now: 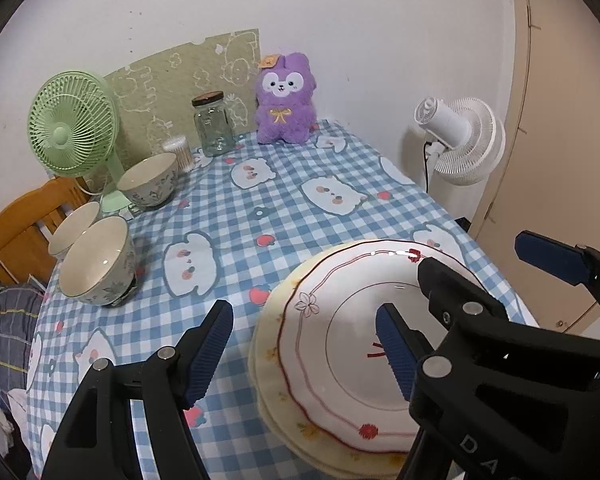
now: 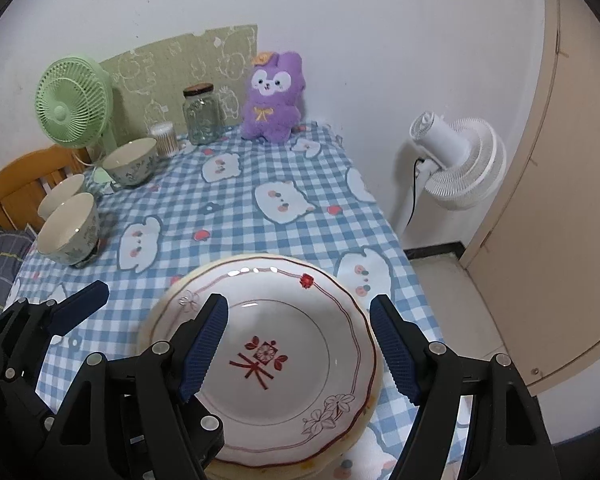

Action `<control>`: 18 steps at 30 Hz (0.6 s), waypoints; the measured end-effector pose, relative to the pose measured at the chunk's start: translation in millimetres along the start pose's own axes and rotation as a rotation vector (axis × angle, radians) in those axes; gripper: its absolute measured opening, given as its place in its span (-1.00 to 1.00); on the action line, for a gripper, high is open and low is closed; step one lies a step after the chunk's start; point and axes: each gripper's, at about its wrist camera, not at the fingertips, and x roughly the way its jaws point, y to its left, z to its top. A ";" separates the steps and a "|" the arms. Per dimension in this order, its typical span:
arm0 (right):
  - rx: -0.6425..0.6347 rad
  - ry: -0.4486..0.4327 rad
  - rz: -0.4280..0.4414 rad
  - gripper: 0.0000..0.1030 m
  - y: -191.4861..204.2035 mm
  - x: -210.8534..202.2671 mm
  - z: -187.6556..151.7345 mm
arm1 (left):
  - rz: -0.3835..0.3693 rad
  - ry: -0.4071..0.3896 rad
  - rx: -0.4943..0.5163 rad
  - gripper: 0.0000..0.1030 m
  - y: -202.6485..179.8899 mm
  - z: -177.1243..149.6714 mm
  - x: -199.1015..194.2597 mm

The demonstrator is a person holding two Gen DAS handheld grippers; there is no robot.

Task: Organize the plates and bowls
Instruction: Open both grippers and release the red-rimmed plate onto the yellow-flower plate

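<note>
A white plate with red trim [image 1: 352, 392] [image 2: 284, 360] lies on top of a cream plate [image 1: 262, 376] at the near right of the checked table [image 1: 236, 216]. My left gripper [image 1: 302, 352] hovers open over the stack's left rim, its pads touching nothing. My right gripper [image 2: 300, 350] is open above the white plate, also empty; it shows in the left wrist view [image 1: 496, 264]. Three floral bowls stand at the left: one alone [image 1: 150, 178] [image 2: 130, 166], and nearer, one [image 1: 96, 264] [image 2: 68, 230] beside another [image 1: 74, 228] [image 2: 60, 194].
Along the far wall stand a green fan [image 1: 72, 120], a cotton swab tub [image 1: 178, 152], a glass jar [image 1: 213, 126] and a purple plush [image 1: 284, 100]. A white fan [image 1: 464, 140] stands off the table's right edge, a wooden chair [image 1: 24, 224] at the left.
</note>
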 end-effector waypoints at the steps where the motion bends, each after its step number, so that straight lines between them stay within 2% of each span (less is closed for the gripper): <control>1: -0.007 -0.009 -0.004 0.49 3.0 -4.8 0.5 | 0.001 -0.001 -0.002 0.48 2.4 0.2 -3.5; 8: -0.004 -0.044 0.004 0.49 20.0 -33.1 5.6 | 0.006 -0.038 -0.022 0.48 20.0 1.8 -31.8; 13: 0.003 -0.066 0.056 0.49 33.2 -54.1 10.5 | -0.009 -0.056 -0.060 0.48 37.7 3.3 -54.4; 18: 0.005 -0.075 0.121 0.49 51.0 -69.7 16.8 | 0.032 -0.091 -0.072 0.52 57.5 4.8 -75.1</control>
